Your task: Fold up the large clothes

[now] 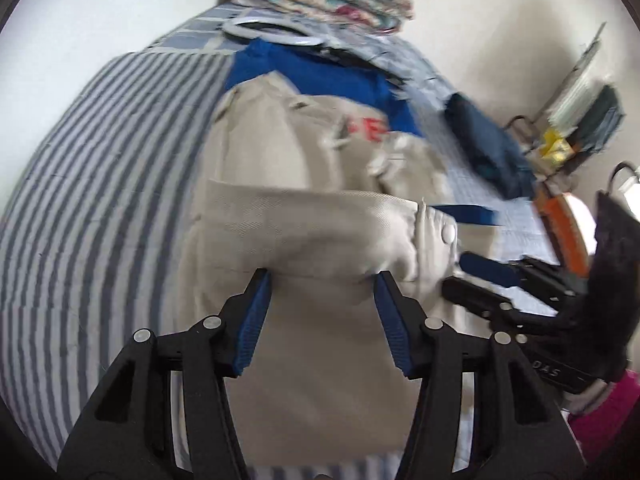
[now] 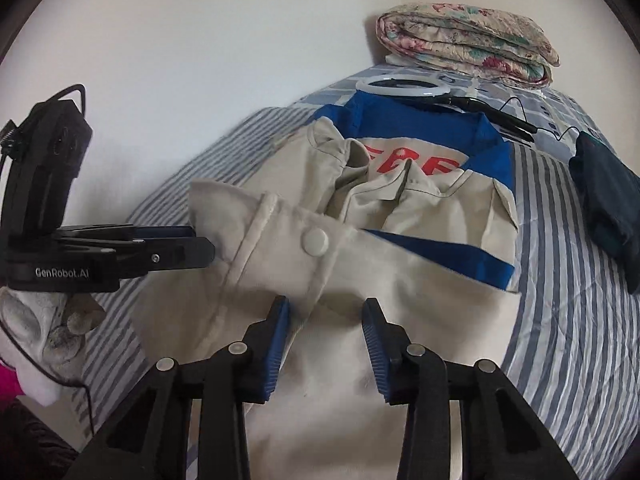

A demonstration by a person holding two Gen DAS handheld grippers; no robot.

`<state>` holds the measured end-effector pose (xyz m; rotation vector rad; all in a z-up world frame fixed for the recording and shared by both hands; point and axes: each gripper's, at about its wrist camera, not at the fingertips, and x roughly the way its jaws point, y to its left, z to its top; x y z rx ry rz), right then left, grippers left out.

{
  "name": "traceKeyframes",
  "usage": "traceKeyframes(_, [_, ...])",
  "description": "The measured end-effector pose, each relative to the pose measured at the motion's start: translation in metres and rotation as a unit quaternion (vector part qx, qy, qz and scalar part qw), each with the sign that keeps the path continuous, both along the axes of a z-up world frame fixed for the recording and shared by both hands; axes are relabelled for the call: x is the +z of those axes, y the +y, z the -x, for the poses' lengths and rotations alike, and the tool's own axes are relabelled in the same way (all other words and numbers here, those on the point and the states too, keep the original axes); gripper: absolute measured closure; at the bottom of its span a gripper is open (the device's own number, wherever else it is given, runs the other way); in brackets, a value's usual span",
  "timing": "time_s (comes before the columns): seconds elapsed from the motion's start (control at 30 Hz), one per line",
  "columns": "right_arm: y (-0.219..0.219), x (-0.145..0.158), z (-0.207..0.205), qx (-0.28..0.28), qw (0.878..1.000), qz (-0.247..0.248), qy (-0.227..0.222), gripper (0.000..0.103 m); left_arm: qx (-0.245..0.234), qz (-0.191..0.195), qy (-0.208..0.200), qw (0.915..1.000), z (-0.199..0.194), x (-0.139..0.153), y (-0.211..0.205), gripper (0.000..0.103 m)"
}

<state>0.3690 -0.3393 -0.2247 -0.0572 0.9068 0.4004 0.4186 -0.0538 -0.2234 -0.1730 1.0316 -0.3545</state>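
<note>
A beige jacket point(image 1: 280, 168) point(image 2: 420, 216) with blue panels and red letters lies spread on the striped bed. One sleeve with a white snap button point(image 2: 315, 241) is folded across its front. My left gripper point(image 1: 322, 276) hovers over the jacket's lower part, open, with nothing pinched between its blue pads point(image 1: 252, 320). My right gripper point(image 2: 325, 304) is also open just above the sleeve's cuff, and the fabric lies loose under it. Each gripper shows in the other's view: the right one point(image 1: 460, 276) at the jacket's right edge, the left one point(image 2: 200, 248) at the sleeve's end.
The striped sheet point(image 1: 100, 200) point(image 2: 560, 320) covers the bed. A folded floral quilt point(image 2: 468, 44), a white ring light point(image 2: 404, 84) and a dark blue folded garment point(image 2: 608, 208) lie near the far end. A wall borders the bed on the left.
</note>
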Motion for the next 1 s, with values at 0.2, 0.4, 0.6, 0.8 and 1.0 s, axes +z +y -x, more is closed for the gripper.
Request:
traceKeyframes(0.2, [0.002,-0.039,-0.023,-0.021,0.999,0.032,0.038,0.063,0.005,-0.027,-0.011,0.9995,-0.005,-0.037,0.002,0.046])
traceKeyframes(0.4, [-0.025,-0.012,-0.008,-0.018,0.999,-0.017,0.041,0.063,0.007,0.006,0.019,0.9998,-0.001,-0.022,0.017,0.046])
traceKeyframes(0.6, [-0.079,0.026,0.006,-0.06,0.998,-0.032,0.003,0.061,0.01,0.037,-0.001,0.9993,-0.019,0.017,0.049,0.046])
traceKeyframes(0.8, [-0.112,0.043,-0.013,-0.094,0.995,-0.022,-0.024,0.061,0.01,0.012,-0.041,0.9991,-0.079,0.04,0.061,0.046])
traceKeyframes(1.0, [-0.118,0.02,-0.057,-0.089,0.996,-0.002,-0.007,0.063,0.007,-0.02,-0.041,0.999,-0.157,0.014,0.045,0.048])
